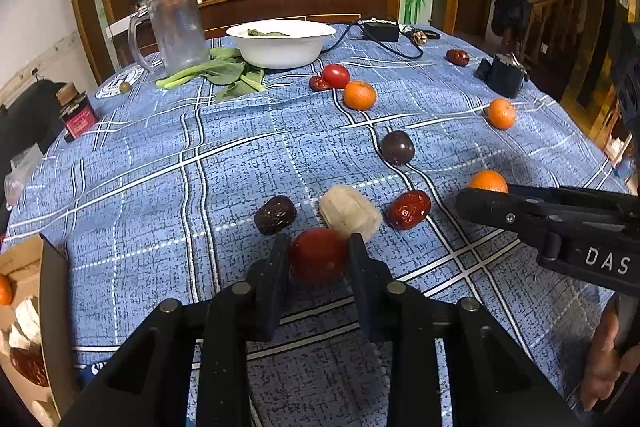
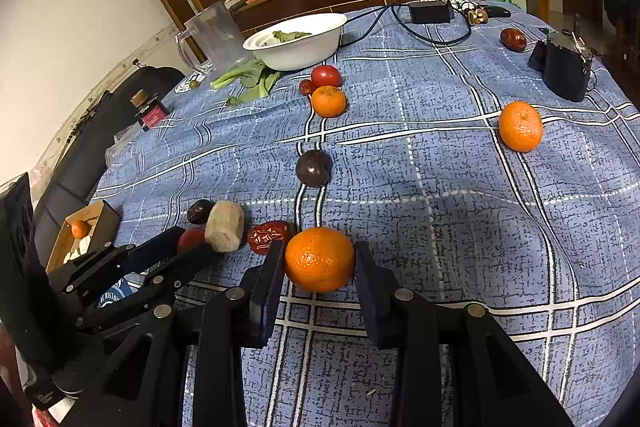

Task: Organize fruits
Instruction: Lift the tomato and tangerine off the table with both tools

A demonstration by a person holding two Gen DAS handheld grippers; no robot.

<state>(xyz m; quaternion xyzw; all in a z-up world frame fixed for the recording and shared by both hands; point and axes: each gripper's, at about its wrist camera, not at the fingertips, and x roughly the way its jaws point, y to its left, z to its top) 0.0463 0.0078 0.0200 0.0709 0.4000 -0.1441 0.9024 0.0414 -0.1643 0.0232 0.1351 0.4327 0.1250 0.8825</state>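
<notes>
Covering the whole table is a blue plaid tablecloth [image 1: 168,155], with the fruit scattered over its near and middle parts. At its far side a white bowl [image 1: 280,49] stands next to a clear plastic jug [image 1: 178,27], with leafy greens [image 1: 224,73] lying between them. At the table's left edge sits a cardboard box [image 2: 90,227] with a mandarin already inside. The right gripper [image 2: 316,267] has its jaws closed against both sides of a mandarin [image 2: 319,259] resting on the cloth. The left gripper [image 1: 318,259] has its jaws pressed on a small red tomato [image 1: 318,254], also on the cloth. Just beyond the tomato lie a pale fuzzy fruit [image 1: 349,211], a red date [image 1: 408,209] and a dark wrinkled date [image 1: 275,214]. Farther off sits a dark purple round fruit [image 1: 397,147].
</notes>
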